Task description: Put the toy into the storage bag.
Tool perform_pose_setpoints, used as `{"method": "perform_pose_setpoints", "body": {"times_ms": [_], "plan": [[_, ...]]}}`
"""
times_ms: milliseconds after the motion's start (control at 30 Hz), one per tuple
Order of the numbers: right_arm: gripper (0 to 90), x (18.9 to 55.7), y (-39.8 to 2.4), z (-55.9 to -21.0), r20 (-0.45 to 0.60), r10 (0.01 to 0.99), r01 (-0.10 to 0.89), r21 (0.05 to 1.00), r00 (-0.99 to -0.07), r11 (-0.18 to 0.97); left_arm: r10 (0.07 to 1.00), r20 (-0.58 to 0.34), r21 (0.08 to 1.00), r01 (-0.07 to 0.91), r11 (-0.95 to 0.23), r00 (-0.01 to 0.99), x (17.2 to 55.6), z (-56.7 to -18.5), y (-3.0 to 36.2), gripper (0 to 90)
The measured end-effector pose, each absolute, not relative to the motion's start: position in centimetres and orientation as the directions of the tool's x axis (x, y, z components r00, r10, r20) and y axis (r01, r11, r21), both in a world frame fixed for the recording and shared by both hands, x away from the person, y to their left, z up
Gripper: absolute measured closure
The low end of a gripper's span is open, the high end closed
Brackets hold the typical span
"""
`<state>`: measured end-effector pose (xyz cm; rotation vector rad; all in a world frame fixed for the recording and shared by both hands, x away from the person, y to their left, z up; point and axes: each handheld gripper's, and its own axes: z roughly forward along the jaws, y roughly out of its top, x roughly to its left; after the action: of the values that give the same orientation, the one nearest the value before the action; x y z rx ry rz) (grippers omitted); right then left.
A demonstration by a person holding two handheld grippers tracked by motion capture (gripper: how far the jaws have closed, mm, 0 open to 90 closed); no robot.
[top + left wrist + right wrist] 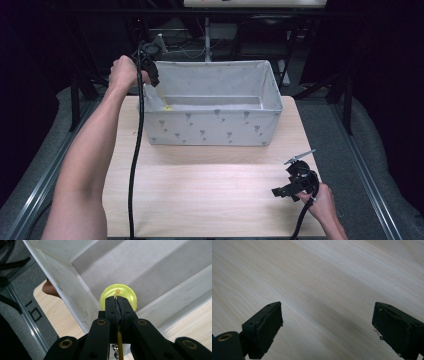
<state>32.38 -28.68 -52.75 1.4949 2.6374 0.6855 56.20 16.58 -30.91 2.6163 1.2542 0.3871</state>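
My left gripper [152,75] hangs over the left end of a white fabric bin [215,129] at the back of the table. In the left gripper view it [117,299] is shut on the thin stem of a translucent yellow round piece [127,293], which sits just inside the bin wall [67,287], above the bin's grey floor. A speck of that yellow piece [168,107] shows below the gripper in the high view. Low over the bare wood at the table's front right, my right gripper [284,183] [327,325] stands open with nothing between its jaws.
The light wooden table [210,195] stretches in front of the bin. A brown ribbed object [50,288] lies on the wood just outside the bin's wall. Grey padded floor and metal rails [45,185] flank the table, and dark stands rise behind it.
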Motion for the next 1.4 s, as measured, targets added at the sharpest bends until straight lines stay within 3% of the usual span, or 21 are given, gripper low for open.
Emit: {"method": "perform_pose_setpoints", "body": {"times_ms": [933,1200,1400], "plan": [[8.9,32.4,-28.7,-52.8,0.195,0.822,0.813,0.384,-0.535,0.438,0.797,0.097,0.214,0.769,-0.602,0.596,56.4,-35.3,17.4,88.0],[8.9,32.4,-28.6,-52.8,0.183,0.823,0.811,0.378,-0.539,0.447,0.807,0.069,0.237,0.776,-0.585,0.587,56.1,-35.4,17.9,87.6],[8.9,32.4,-28.6,-52.8,0.186,0.821,0.811,0.377,-0.54,0.449,0.816,0.045,0.289,0.775,-0.562,0.576,55.8,-34.8,18.2,72.7]]}}
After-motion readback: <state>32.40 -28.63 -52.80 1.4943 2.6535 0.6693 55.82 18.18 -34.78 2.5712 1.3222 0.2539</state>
